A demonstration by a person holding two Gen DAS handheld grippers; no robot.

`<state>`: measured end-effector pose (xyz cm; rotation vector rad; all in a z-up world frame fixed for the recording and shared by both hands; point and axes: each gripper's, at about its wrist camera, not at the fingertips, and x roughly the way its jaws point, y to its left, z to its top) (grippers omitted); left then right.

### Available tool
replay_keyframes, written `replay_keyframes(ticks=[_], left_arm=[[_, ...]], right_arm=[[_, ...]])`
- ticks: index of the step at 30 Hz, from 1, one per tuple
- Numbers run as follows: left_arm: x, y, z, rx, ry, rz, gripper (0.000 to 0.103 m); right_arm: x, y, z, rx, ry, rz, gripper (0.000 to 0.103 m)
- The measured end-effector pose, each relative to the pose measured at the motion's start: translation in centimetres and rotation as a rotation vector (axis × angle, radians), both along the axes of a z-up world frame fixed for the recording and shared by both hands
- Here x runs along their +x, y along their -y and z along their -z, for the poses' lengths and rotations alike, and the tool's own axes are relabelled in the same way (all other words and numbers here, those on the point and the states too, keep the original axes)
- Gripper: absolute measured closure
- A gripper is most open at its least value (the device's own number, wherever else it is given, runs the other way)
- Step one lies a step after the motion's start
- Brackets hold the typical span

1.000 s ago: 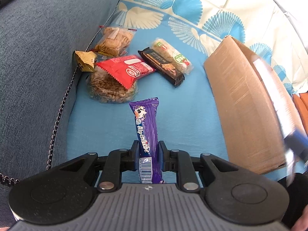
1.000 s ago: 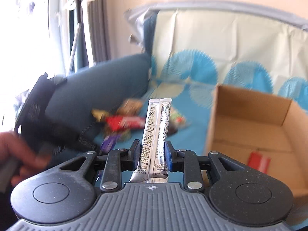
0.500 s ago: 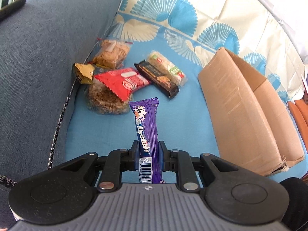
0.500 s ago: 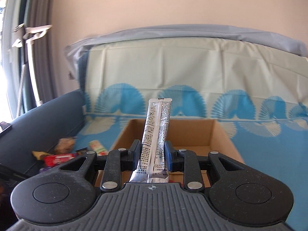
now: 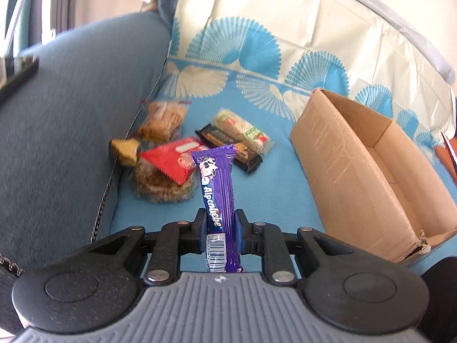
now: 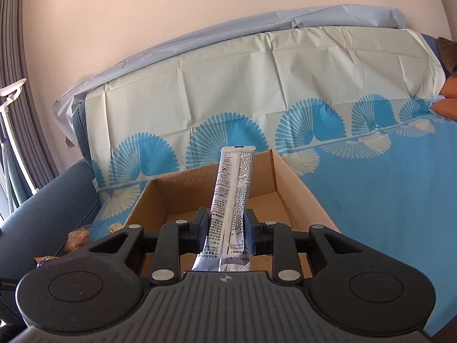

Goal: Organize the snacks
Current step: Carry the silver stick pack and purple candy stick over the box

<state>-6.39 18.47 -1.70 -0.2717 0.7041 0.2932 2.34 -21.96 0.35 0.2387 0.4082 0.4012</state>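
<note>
My left gripper [image 5: 219,223] is shut on a purple Alpenliebe candy stick [image 5: 217,191], held above the blue sheet in front of a heap of snacks: a red wrapper [image 5: 171,158], a dark bar [image 5: 228,148], a green-labelled pack [image 5: 242,130] and bagged biscuits [image 5: 162,121]. The open cardboard box [image 5: 357,168] lies to its right. My right gripper [image 6: 225,228] is shut on a silver sachet [image 6: 232,191] with black print, held upright over the near side of the cardboard box [image 6: 160,197].
A blue sofa arm [image 5: 65,131] with a thin chain [image 5: 102,200] bounds the snacks on the left. A patterned sheet [image 6: 257,100] covers the backrest and seat. Orange cushions [image 6: 448,97] lie at the far right. A gold wrapper [image 5: 124,148] lies by the chain.
The right gripper swung rightward with the silver sachet, from facing the snack heap to over the box. The left gripper lifted and tilted up a little with the purple stick.
</note>
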Motion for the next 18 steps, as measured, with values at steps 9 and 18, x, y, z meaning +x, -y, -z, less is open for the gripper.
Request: replay_keyframes(ticks=[9, 18], left_arm=[[2.1, 4.8, -2.3, -0.006, 0.051, 0.070, 0.082], [6.9, 11.3, -6.5, 0.001, 0.138, 0.198, 0.082]], right_arm=[[0.3, -0.1, 0.3, 0.018, -0.002, -0.029, 0.075], [0.7, 0.6, 0.6, 0.045, -0.008, -0.042, 0.075]])
